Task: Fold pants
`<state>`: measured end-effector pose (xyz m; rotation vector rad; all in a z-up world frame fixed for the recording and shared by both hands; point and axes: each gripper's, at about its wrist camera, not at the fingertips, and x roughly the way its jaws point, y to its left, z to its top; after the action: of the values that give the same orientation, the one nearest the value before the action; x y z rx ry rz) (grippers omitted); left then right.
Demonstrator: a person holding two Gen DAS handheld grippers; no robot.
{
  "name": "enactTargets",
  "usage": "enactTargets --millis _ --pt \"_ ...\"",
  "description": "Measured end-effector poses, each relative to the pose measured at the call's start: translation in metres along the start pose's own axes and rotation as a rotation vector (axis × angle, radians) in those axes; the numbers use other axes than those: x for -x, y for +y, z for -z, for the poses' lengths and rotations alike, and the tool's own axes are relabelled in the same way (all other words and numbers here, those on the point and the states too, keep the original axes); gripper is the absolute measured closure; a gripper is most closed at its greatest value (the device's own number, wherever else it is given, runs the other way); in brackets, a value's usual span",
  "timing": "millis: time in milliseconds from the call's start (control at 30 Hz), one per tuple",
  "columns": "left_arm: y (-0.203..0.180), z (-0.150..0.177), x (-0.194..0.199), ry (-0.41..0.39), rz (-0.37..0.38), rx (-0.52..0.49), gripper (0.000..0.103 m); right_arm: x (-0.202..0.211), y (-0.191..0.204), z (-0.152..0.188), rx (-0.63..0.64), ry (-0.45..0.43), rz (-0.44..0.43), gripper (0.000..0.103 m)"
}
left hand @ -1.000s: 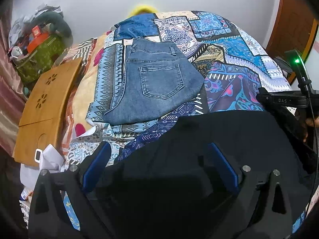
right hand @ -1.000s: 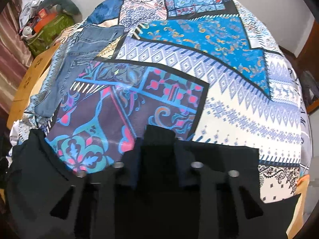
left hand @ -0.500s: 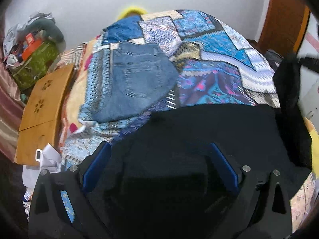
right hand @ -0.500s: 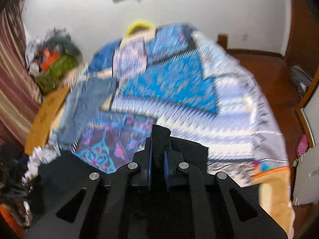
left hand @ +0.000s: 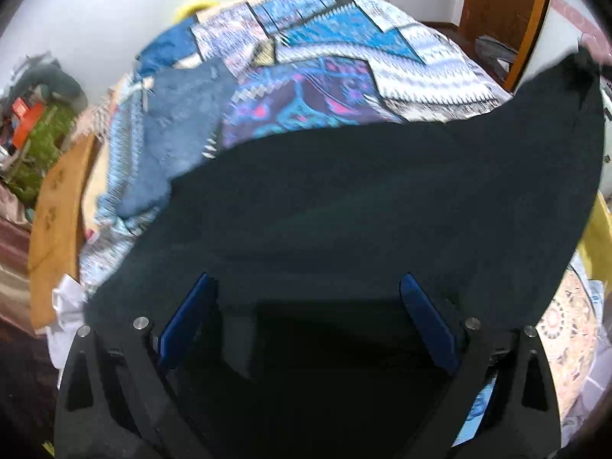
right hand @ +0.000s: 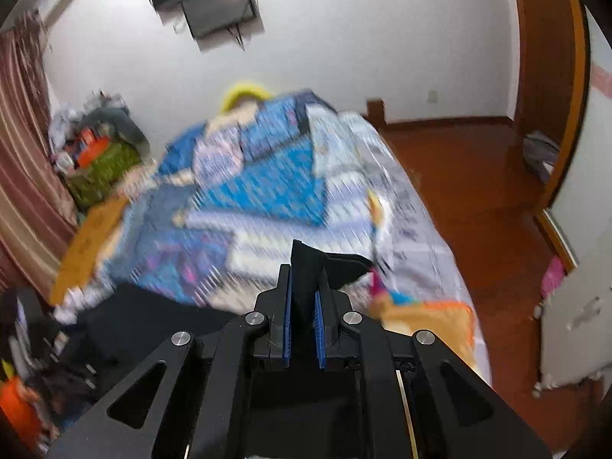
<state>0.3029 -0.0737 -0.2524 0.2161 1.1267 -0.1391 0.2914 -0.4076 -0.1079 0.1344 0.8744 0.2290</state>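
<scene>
Black pants (left hand: pixel 382 199) lifted over a patterned bedspread (left hand: pixel 344 49), one gripper on them.

My right gripper (right hand: pixel 304 302): jaws drawn close, the blue pads (right hand: pixel 287 317) pinching a fold of the black pants, which sticks up between them; it has just finished closing on that cloth. My left gripper (left hand: pixel 306 313): jaws wide apart, blue fingers (left hand: pixel 183 317) spread to either side, the black cloth filling the space between and beyond them; I cannot tell whether it touches them. Pants: a broad dark sheet across the near part of the bed, one corner raised toward the upper right of the left view. Folded jeans (left hand: pixel 179 130): on the bedspread, beyond the pants, to the left. Wooden board (left hand: pixel 57 222): at the bed's left edge. Both views blurred.
</scene>
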Motion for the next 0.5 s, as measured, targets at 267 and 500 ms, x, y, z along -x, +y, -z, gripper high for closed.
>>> enactTargets --millis 267,500 --pt "-0.011 0.001 0.000 -0.007 -0.022 0.008 0.003 -0.043 -0.032 0.086 -0.043 0.177 0.045 0.094" --pt "-0.008 0.005 0.000 -0.014 -0.004 0.047 0.002 -0.053 -0.036 0.117 -0.021 0.256 0.087 0.087"
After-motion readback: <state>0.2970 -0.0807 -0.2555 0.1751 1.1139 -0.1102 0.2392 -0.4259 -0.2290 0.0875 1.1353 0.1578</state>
